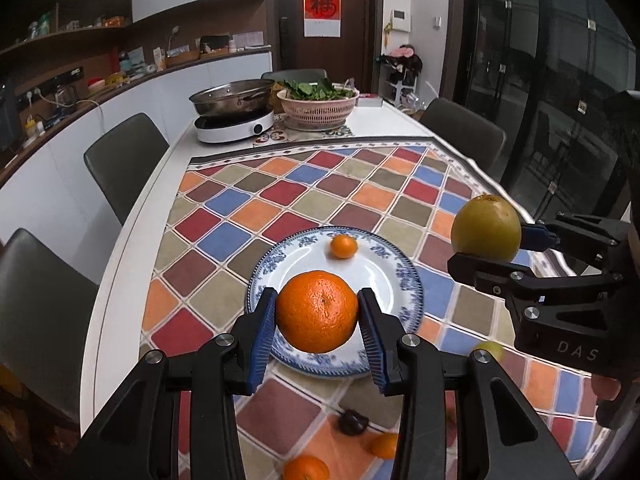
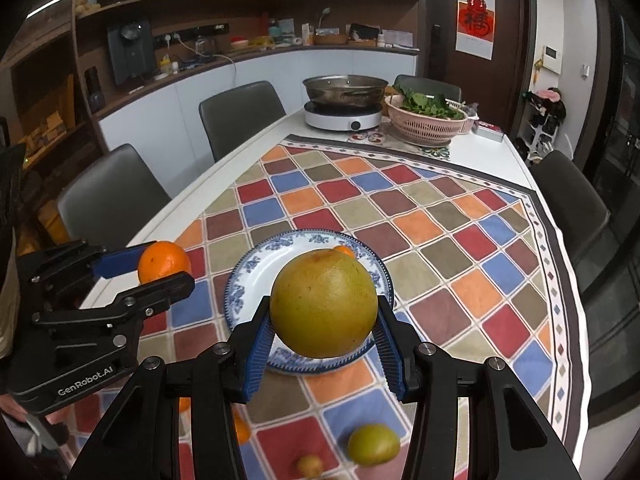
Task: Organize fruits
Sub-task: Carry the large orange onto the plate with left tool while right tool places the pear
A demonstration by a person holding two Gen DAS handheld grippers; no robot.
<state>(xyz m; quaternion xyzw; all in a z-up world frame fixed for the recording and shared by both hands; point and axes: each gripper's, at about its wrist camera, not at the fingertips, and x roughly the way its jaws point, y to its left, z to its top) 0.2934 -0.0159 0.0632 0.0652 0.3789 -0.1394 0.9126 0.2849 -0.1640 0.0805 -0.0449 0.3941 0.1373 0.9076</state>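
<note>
We see a bright orange fruit (image 1: 317, 311) between blue ribbed fingers (image 1: 262, 334) on black frames, and a yellow-green fruit (image 2: 323, 305) between fingers (image 2: 260, 354) of the same blue. The plate (image 1: 384, 280) is white with a blue floral rim. The cloth (image 1: 320, 196) shows diamonds of red, blue, orange, olive and brown, cream lines between them, and a grey border. The surface (image 1: 132, 248) is white, and the basket (image 1: 318, 110) is pink.

Orange (image 1: 317, 311) and yellow-green fruit (image 2: 323, 305) held above plate (image 1: 384, 276) (blue-rimmed).
</note>
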